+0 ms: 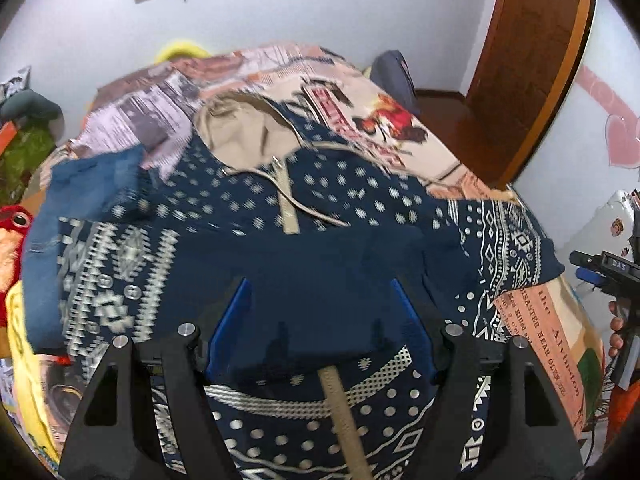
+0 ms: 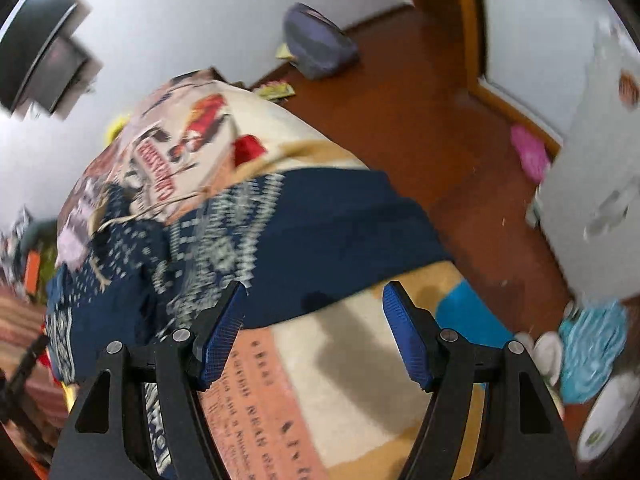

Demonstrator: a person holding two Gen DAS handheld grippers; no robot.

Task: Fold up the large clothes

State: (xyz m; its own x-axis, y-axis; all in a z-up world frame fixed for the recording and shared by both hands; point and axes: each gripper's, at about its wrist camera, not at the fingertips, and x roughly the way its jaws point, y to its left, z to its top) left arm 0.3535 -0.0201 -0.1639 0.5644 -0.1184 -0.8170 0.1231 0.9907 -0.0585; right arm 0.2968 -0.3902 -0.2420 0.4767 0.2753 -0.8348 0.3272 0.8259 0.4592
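Here, your left gripper (image 1: pixel 320 320) tilts steeply down over the navy patterned hoodie (image 1: pixel 280 200), spread flat on the bed w/ printed blanket (image 1: pixel 360 112); jaws wide, empty. Your right gripper (image 2: pixel 316 328) angles down beside the hoodie's edge, jaws apart, holding nothing.

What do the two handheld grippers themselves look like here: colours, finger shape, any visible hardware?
Both match. The left gripper and right gripper each have black angular linkage arms with triangular cut-outs and round silver pivot pins. The fingers carry blue ribbed pads. In the left view, the other gripper's black body shows at the right edge, with an unreadable label.
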